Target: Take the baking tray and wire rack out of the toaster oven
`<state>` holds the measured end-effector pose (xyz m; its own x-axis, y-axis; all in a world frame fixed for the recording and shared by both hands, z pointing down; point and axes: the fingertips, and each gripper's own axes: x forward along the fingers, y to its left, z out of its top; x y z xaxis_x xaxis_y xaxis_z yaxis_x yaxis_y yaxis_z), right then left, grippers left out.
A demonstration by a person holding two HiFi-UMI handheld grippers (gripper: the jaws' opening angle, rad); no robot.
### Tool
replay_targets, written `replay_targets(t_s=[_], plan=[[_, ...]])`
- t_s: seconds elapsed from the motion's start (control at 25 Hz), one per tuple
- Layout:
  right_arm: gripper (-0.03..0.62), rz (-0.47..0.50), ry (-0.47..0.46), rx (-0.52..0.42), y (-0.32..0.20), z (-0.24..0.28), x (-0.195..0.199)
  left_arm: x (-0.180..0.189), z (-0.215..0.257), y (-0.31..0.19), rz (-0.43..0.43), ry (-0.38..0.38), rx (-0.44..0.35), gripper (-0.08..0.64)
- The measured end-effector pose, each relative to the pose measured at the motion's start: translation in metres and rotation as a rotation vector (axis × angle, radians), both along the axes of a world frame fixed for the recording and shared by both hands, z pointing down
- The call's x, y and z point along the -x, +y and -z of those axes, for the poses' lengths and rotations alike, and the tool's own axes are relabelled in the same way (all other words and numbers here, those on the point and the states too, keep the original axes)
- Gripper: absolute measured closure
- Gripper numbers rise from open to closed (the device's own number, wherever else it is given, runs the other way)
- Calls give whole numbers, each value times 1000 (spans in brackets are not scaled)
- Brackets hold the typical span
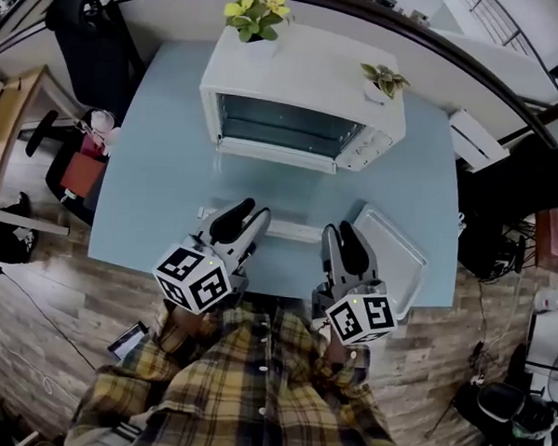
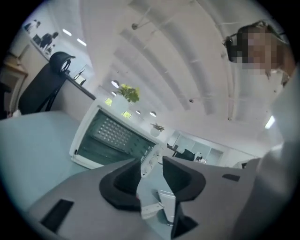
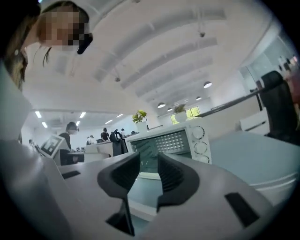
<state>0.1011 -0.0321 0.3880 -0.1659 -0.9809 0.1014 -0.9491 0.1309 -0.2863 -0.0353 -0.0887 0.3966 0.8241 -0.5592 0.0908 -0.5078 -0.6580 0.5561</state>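
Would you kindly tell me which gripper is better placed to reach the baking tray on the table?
Right, probably: the right gripper is beside the baking tray, jaws apart and empty; the left gripper sits farther off.

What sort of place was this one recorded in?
Probably an open-plan office, not a kitchen: people at desks behind, a black office chair, and the toaster oven on a plain blue table.

An open-plan office: black office chairs stand around a pale blue tabletop, rows of ceiling lights run overhead, people are among desks with a monitor in the background, and the floor is wood-look
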Motion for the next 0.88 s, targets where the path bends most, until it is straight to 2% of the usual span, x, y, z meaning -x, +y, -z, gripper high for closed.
replay_targets(t_s=[0.16, 0.36, 0.56, 0.72, 0.88], plan=[[471, 45, 141, -22, -4, 10, 20, 18, 10, 3, 3, -100, -116, 439], [499, 96, 223, -21, -1, 12, 32, 29, 7, 10, 18, -201, -174, 473], [568, 82, 207, -16, 9, 5, 29, 37, 2, 17, 35, -253, -197, 519], [583, 36, 176, -22, 19, 4, 27, 46, -2, 22, 45, -323, -234, 569], [588, -13, 153, -41, 24, 5, 24, 50, -2, 23, 42, -323, -240, 569]])
